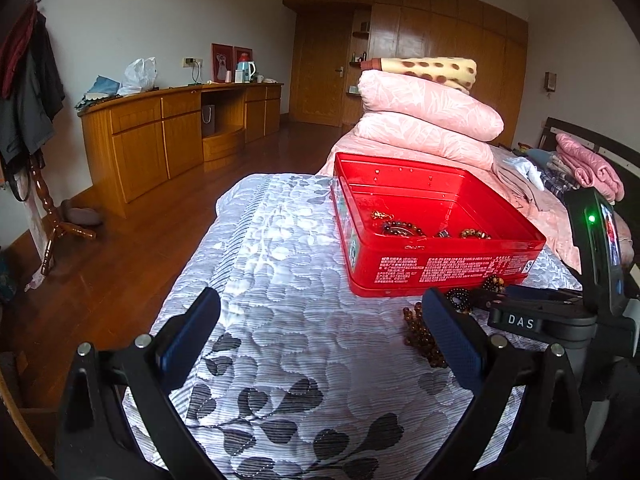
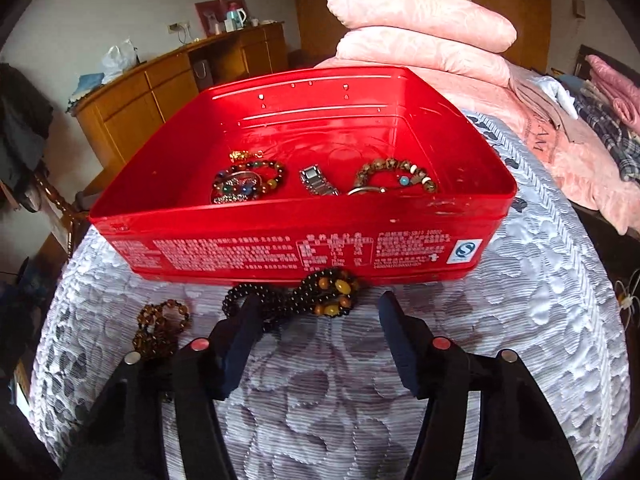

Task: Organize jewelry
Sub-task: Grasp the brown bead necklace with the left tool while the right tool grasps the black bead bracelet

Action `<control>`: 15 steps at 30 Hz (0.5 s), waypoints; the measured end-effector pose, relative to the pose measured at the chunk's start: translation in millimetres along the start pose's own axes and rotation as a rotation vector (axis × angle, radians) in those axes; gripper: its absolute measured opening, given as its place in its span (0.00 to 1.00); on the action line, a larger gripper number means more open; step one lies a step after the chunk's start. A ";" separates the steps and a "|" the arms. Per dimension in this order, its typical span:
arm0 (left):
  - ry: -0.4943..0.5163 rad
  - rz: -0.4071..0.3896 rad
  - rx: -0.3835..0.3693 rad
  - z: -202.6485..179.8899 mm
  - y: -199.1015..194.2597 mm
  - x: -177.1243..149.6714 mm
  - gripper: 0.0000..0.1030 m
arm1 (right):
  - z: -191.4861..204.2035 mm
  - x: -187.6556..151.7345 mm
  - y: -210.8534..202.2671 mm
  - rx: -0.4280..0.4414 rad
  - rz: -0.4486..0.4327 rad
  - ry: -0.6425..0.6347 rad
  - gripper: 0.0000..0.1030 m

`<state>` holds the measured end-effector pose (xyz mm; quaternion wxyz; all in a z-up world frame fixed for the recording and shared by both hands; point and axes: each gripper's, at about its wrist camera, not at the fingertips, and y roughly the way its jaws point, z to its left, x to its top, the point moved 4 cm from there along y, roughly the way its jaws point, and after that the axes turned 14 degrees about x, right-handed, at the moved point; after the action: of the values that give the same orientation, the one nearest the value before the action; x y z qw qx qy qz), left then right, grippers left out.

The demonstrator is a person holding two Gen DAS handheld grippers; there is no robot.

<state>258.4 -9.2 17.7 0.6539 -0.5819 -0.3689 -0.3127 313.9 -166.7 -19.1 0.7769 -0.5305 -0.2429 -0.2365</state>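
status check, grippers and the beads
Left gripper open, empty. Right gripper open at black-and-amber bead necklace beside red tin box. Brown bead strand loose.

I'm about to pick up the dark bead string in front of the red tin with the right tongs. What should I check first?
1. Right tongs open: ok.
2. Dark bead string with amber beads between the fingers: not ok, it lies just ahead of the tips.
3. Red tin open, floor room left: ok.
4. Left tongs open and empty: ok.
5. Brown bead strand apart from the dark string: ok.
6. Dark string untangled: cannot tell.
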 end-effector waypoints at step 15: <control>0.045 0.011 -0.003 -14.8 1.2 -3.1 0.95 | -0.1 2.3 -10.9 0.044 -0.029 -0.011 0.17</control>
<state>259.4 -23.8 13.7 0.6628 -0.5778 -0.3501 -0.3227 308.9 -170.6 -10.0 0.7836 -0.5110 -0.2599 -0.2393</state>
